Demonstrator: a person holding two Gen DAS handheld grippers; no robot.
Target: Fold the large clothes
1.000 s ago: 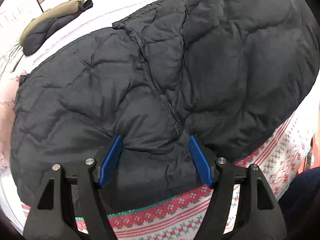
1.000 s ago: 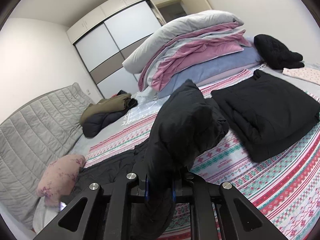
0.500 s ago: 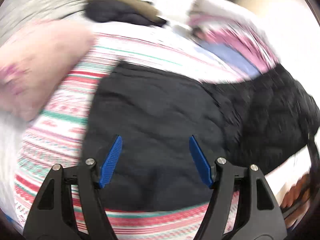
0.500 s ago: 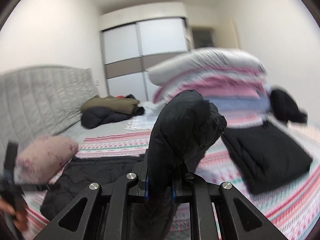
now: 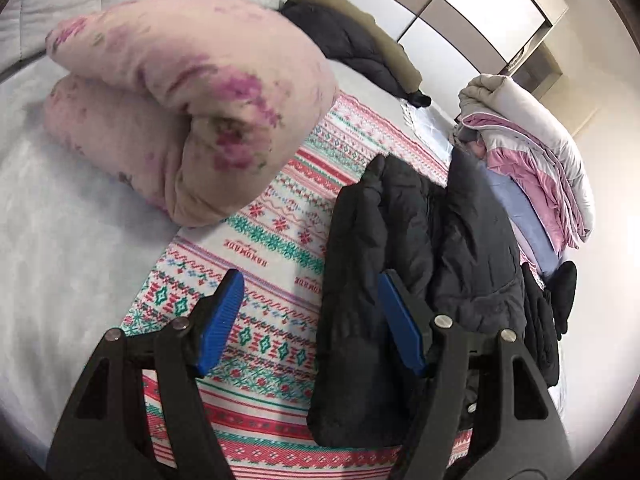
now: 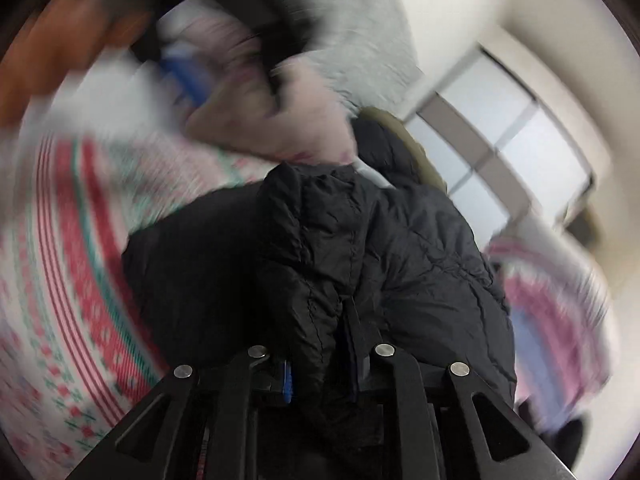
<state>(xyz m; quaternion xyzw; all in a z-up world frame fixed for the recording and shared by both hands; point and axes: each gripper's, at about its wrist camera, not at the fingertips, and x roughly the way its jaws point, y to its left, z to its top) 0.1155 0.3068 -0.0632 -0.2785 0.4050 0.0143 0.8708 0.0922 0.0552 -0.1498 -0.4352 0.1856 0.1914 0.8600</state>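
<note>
A black quilted puffer jacket (image 5: 404,264) lies bunched on the patterned bedspread (image 5: 256,320). My left gripper (image 5: 308,320) is open and empty above the bedspread, its right blue pad (image 5: 400,328) at the jacket's left edge. My right gripper (image 6: 322,376) is shut on a fold of the same jacket (image 6: 360,248) and holds it up; that view is motion-blurred.
A folded pink floral quilt (image 5: 180,100) lies to the left. An olive and black coat (image 5: 360,40) sits at the back near the wardrobe doors (image 5: 472,12). A stack of folded bedding (image 5: 536,160) and another black garment (image 5: 548,320) are at the right.
My left gripper has swung left off the jacket and now looks over the bedspread towards the pink quilt. My right gripper keeps its grip and has turned with the jacket, blurring its view.
</note>
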